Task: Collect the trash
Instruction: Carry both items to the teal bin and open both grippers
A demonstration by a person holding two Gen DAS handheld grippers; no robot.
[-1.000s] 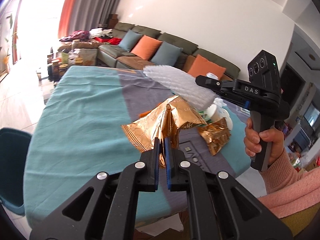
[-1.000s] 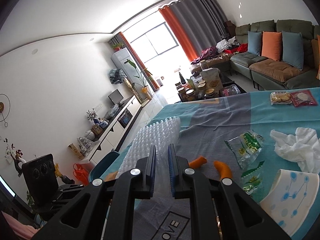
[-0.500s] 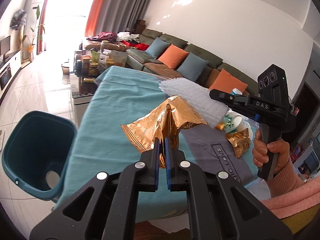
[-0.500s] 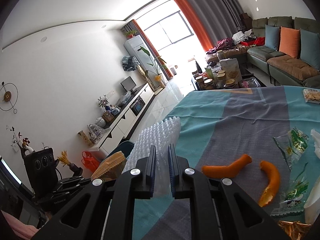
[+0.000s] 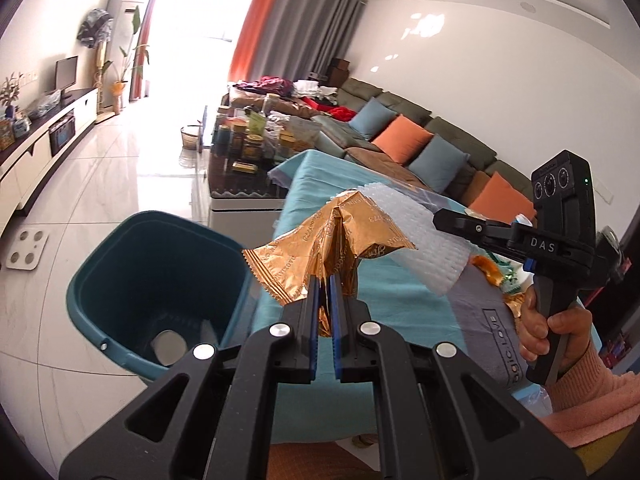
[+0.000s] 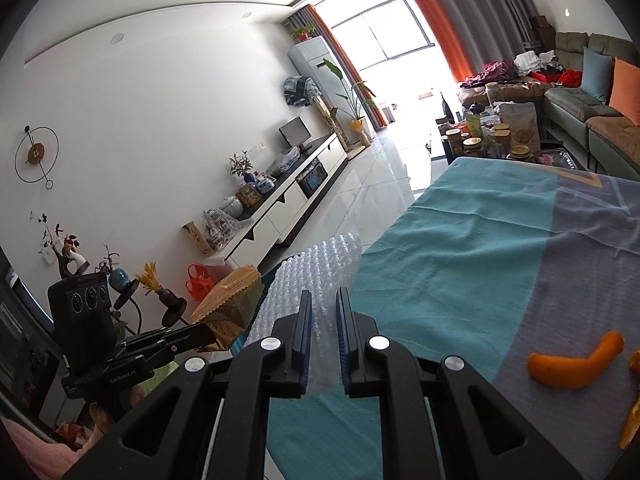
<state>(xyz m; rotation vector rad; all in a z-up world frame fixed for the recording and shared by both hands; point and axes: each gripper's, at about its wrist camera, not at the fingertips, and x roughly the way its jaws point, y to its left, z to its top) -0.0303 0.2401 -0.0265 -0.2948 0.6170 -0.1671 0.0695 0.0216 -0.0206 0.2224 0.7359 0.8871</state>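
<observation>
Wrapper (image 5: 320, 244) and bubble wrap (image 6: 316, 276) neared the bin (image 5: 160, 280).
Both grippers, left (image 5: 324, 280) and right (image 6: 323, 300), clenched their trash; next, release above it.

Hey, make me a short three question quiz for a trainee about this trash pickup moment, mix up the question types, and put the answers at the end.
1. True or false: the left gripper is shut on the crinkled gold foil wrapper.
2. Multiple choice: what does the right gripper hold? A) a curved orange peel B) a clear sheet of bubble wrap C) a white paper cup
3. Fill in: beside the table with the teal and grey cloth, on the floor, stands an open dark teal plastic ____.

Key
1. True.
2. B, the clear sheet of bubble wrap; the curved orange peel lies on the cloth.
3. Bin.
</observation>
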